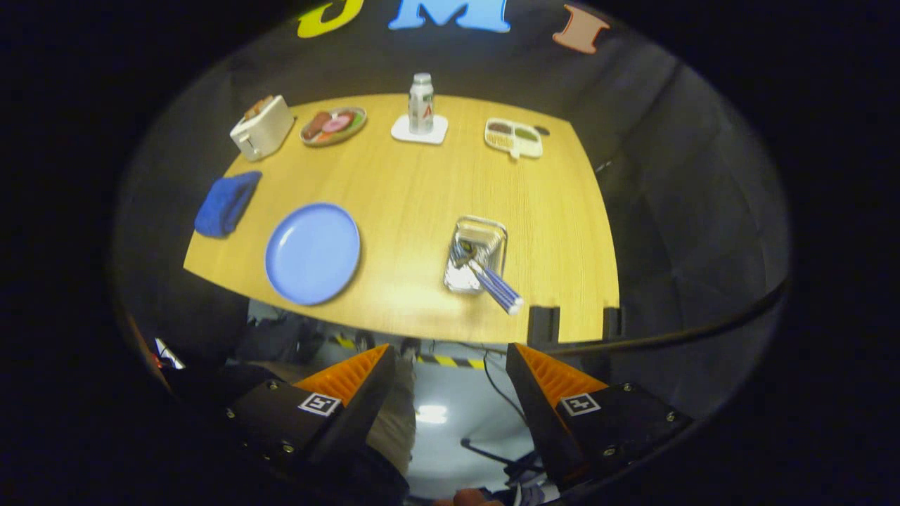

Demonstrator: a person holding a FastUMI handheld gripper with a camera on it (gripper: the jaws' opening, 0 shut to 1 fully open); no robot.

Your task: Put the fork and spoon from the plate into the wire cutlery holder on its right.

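- The wooden bench (415, 190) spreads out well beyond the claw, its near edge just ahead of the fingertips.
- The claw (450, 365) hangs off the bench's near edge over the floor, its two fingers spread wide apart with nothing between them but open air.
- The blue plate (312, 253) lies bare near the bench's front edge, at about 11 o'clock from the claw.
- A blue cloth (226, 202) lies bunched at the bench's edge, at 10 o'clock from the plate.
- A white toaster (261, 128) stands at the far corner, at 12 o'clock from the cloth.
- The wire cutlery holder (478, 253) stands at 3 o'clock from the plate, well apart from it. The fork and spoon (492, 281) are both in it, heads down, their blue handles leaning out over its near rim toward the claw.
- A divided tray (513, 138) of food sits at the far side, at 12 o'clock from the holder.
- A small dish of food (333, 126) rests just beside the toaster, at its 3 o'clock.
- A bottle (421, 104) stands upright on a white coaster (420, 131), between dish and tray.
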